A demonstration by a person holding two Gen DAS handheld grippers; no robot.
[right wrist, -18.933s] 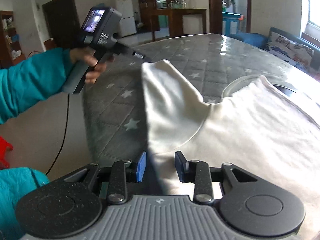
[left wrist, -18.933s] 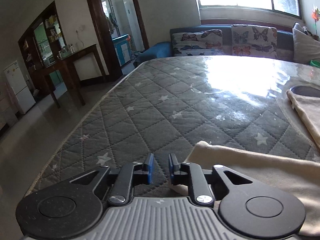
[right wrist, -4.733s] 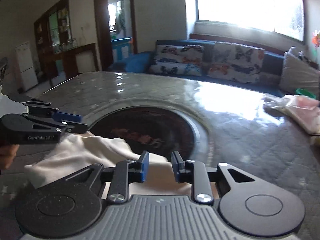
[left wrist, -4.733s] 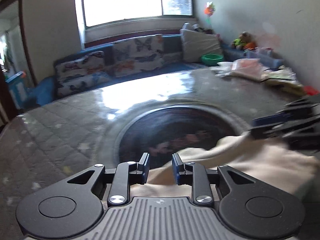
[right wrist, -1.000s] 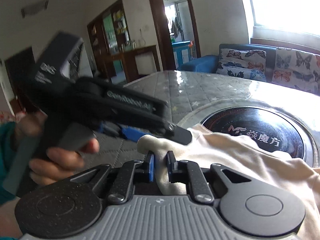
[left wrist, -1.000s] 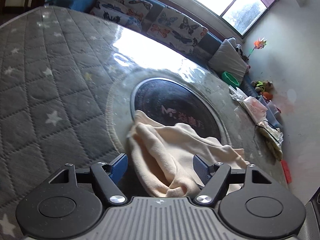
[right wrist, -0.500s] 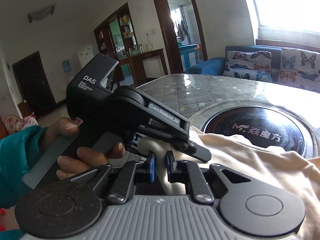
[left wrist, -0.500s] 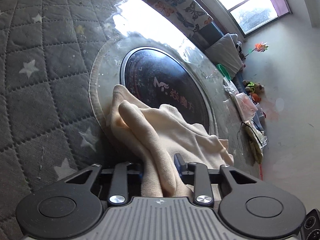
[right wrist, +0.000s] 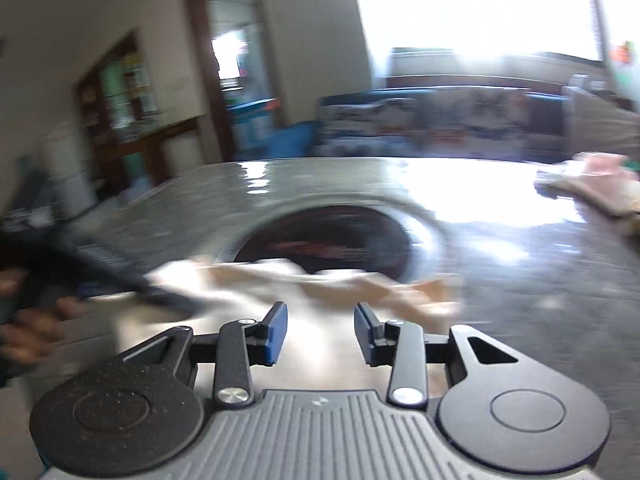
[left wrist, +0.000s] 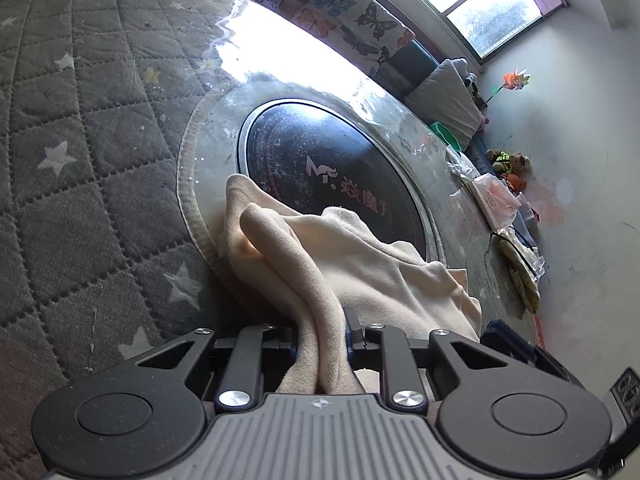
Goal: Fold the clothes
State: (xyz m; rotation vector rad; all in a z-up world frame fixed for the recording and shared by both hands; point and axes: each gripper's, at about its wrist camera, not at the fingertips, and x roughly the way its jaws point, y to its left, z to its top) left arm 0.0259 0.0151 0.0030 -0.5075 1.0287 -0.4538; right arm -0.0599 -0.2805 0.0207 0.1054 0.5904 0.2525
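Observation:
A cream garment (left wrist: 352, 256) lies bunched on the table, partly over the dark round inset (left wrist: 320, 164). My left gripper (left wrist: 322, 336) is shut on a thick fold of the cream garment that runs back between its fingers. In the blurred right wrist view my right gripper (right wrist: 321, 330) is open and empty, just above the near part of the garment (right wrist: 304, 284). The left gripper (right wrist: 120, 280) shows at that view's left, held by a hand.
The table carries a grey quilted star-pattern cover (left wrist: 80, 128) under glossy plastic. Bags and cloth items (left wrist: 496, 204) lie at its far right edge. A butterfly-print sofa (left wrist: 344, 8) stands behind, and a doorway (right wrist: 236, 68) and wooden side table show in the right view.
My left gripper closed on the garment fold about half a second ago and still holds it. My right gripper has let go of the cloth, opened, and swung to the right, blurring its view.

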